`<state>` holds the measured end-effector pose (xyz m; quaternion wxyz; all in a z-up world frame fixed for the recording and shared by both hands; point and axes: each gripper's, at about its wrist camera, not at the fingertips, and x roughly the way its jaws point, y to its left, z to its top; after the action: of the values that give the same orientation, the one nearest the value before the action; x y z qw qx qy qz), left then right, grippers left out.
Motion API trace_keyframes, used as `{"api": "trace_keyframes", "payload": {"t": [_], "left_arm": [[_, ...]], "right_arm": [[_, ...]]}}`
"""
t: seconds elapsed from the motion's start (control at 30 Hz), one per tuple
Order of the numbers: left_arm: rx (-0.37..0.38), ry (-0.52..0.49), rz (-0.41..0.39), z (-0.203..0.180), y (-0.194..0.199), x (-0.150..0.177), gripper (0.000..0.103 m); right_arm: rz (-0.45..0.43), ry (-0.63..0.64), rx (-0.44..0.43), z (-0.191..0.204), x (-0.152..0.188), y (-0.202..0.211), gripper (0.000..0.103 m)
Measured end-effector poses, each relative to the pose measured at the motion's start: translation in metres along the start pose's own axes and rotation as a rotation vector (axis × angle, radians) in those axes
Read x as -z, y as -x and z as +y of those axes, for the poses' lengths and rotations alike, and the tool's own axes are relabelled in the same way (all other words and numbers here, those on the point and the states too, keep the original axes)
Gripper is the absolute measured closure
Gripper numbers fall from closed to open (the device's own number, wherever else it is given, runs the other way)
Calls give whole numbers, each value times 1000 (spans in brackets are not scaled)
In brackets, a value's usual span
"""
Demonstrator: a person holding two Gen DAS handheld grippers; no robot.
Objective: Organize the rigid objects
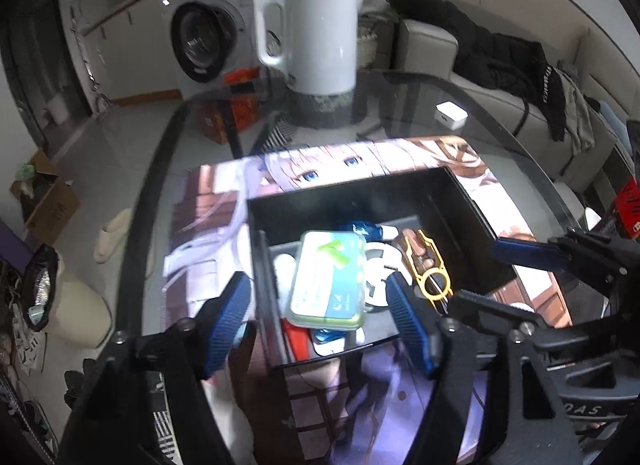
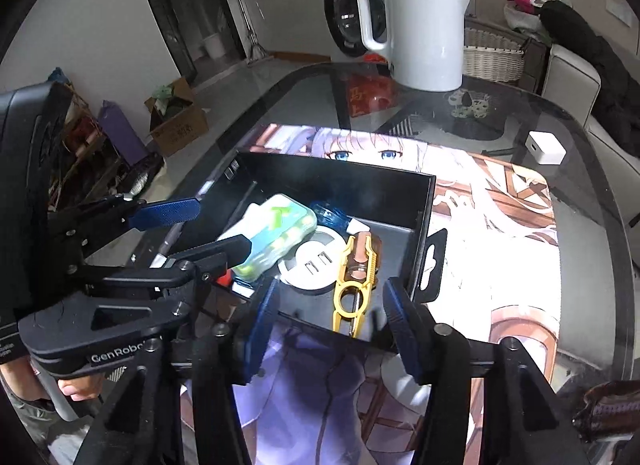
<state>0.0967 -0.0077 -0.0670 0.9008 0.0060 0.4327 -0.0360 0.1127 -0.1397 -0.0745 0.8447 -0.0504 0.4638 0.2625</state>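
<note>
A black open box (image 1: 360,185) (image 2: 340,173) stands on a printed mat (image 1: 216,225) (image 2: 500,233). Inside it lie a clear green case (image 1: 328,281) (image 2: 276,237), yellow snips (image 1: 430,265) (image 2: 352,281), a white round disc (image 1: 376,261) (image 2: 312,265), a blue piece (image 1: 364,229) (image 2: 330,213) and something red (image 1: 296,337) (image 2: 226,277). My left gripper (image 1: 318,297) (image 2: 208,229) hovers open above the box's near left part, over the green case, pads clear of it. My right gripper (image 2: 332,301) (image 1: 478,271) is open over the near right edge, by the snips, holding nothing.
A white kettle (image 1: 320,37) (image 2: 424,29) stands at the far side of the dark glass table (image 1: 500,113) (image 2: 580,125). A small white charger block (image 1: 451,115) (image 2: 546,149) lies at the far right. A hand (image 2: 76,389) grips the left tool.
</note>
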Motion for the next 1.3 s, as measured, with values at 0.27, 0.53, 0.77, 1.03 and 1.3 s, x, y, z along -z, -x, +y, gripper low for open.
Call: {"api": "trace_keyframes", "payload": {"t": [0.27,0.53,0.77,1.03,1.3], "left_arm": [[-52,3,-192,-1,42,12,28],[-26,41,-286,-1,52,30,25],[-65,34,-409,-1,70,48,10],[-62,37,-477,6,82,59,0],[-74,52,-496,5,83,61,0]], "right_arm": [[-169,-24,68,2,16,36,21],[-354,-11,175,20,42,69,17],[-526,-15,212,27,63,88,13],[-587,11,222,41,73,92,6],[-562,-13,238,37,72,83,4]]}}
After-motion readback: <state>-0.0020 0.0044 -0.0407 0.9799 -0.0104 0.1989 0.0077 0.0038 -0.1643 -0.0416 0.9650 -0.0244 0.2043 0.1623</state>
